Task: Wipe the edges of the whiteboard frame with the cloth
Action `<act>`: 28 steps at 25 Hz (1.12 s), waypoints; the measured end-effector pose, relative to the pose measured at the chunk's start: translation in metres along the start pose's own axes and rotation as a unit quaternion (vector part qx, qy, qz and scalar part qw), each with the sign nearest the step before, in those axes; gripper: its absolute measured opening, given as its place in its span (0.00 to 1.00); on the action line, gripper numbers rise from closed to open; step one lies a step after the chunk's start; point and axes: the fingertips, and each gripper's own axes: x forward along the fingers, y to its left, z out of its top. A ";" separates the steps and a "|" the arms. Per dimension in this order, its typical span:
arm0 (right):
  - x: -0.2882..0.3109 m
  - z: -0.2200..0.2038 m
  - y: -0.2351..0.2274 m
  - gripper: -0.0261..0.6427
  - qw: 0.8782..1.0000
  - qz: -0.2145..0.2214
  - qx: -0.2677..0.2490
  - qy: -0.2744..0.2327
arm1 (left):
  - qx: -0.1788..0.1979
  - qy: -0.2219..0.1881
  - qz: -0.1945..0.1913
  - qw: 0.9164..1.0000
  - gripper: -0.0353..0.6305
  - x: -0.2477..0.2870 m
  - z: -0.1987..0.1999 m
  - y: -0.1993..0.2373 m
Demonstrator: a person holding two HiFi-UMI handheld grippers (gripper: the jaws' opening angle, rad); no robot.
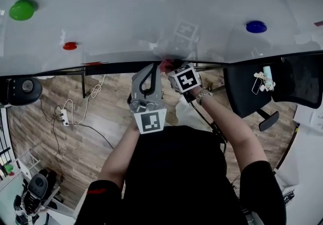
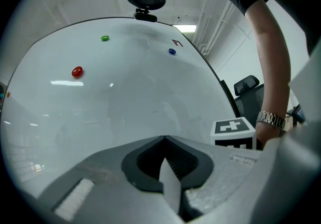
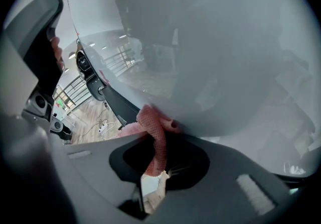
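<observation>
Cloth (image 3: pixel 153 135) is clamped in right gripper (image 1: pixel 170 69) at whiteboard frame (image 1: pixel 113 63) bottom edge, mid-span. Left gripper (image 2: pixel 164 140) is closed, empty. Other edges judged pending.

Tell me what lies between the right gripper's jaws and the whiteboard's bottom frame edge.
A pink cloth: the right gripper is shut on it and holds it against the whiteboard frame. The right gripper view shows this.

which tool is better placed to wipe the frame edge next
Right. The right tool is shut on the cloth, which sits at the whiteboard's bottom frame. The left tool is shut on nothing.
</observation>
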 end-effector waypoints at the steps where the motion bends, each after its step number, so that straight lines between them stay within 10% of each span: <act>1: -0.001 0.000 0.000 0.13 1.000 0.002 0.002 0.001 | 0.001 -0.001 0.002 1.000 0.05 0.000 0.001 0.000; 28: -0.019 -0.013 -0.022 0.13 0.999 0.020 0.031 0.000 | 0.008 0.008 0.008 1.000 0.05 0.007 0.007 -0.026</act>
